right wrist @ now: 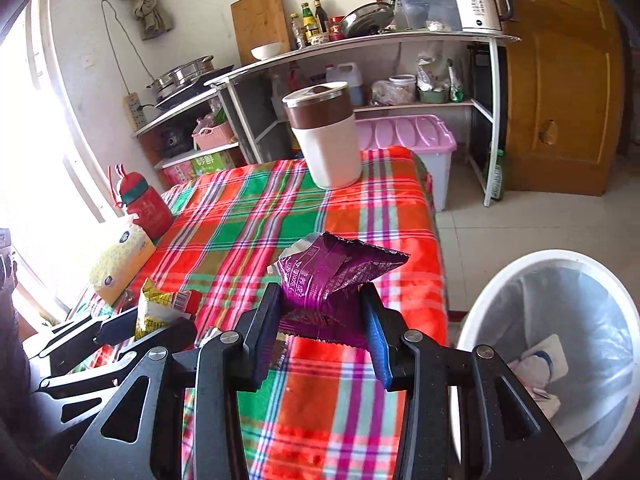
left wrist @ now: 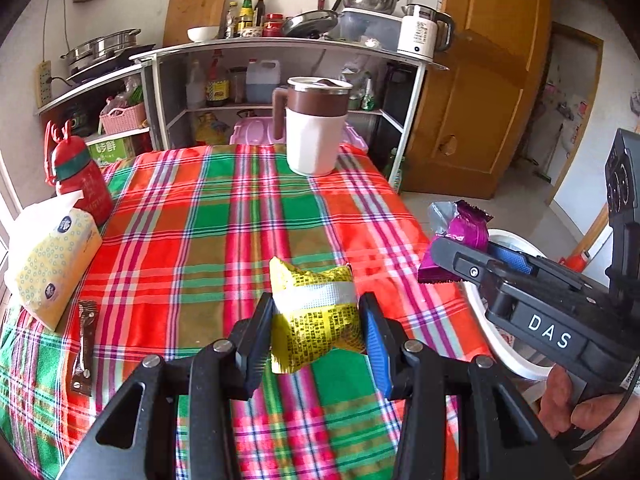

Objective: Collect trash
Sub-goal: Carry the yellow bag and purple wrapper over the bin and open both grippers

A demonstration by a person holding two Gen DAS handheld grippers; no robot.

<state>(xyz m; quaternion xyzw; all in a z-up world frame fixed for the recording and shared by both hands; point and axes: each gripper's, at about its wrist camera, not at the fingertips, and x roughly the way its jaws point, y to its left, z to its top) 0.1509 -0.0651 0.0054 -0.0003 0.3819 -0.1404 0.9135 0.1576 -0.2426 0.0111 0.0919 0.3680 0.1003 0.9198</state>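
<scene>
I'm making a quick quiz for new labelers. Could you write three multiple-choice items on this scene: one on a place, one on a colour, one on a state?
1. Where is the trash bin?
A. on the table
B. on the floor off the table's right edge
C. on the shelf

2. What colour is the wrapper in the right tool?
A. purple
B. blue
C. white

3. What is the left tool doing?
A. open, holding nothing
B. shut on the yellow wrapper
C. shut on the tissue pack

Answers: 1 B, the bin stands beside the table's edge; 2 A, the foil is purple; 3 B, both fingers press the yellow wrapper.
</scene>
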